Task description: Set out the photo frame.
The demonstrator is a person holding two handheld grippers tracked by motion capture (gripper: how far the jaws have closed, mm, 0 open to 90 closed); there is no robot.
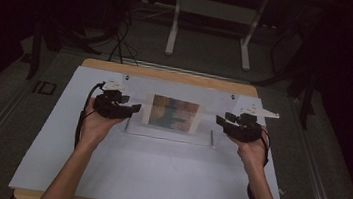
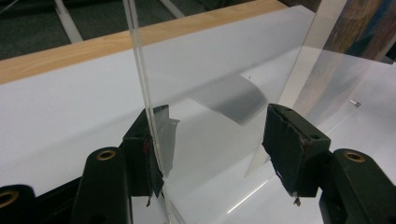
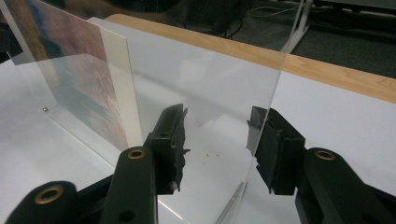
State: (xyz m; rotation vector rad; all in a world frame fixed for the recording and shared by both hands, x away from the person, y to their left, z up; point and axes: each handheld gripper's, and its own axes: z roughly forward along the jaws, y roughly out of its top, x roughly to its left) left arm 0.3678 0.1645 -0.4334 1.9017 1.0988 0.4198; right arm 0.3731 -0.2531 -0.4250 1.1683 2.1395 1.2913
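Clear acrylic photo frame (image 1: 173, 114) stands upright on the tabletop (image 1: 156, 172) between our left tongs (image 2: 212, 140) and right tongs (image 3: 219, 144); both gape wide astride its side edges. Uneven closing could tip it.

Picture (image 1: 173, 112) motif blurred (unreadable); acrylic frame (image 2: 224, 70) top cut off by edge.

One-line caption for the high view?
Two hand-held claws, left claw and right claw, flank an upright clear acrylic photo frame on a white table.

High view looking down, gripper views close, sharing acrylic frame (image 1: 173, 113)
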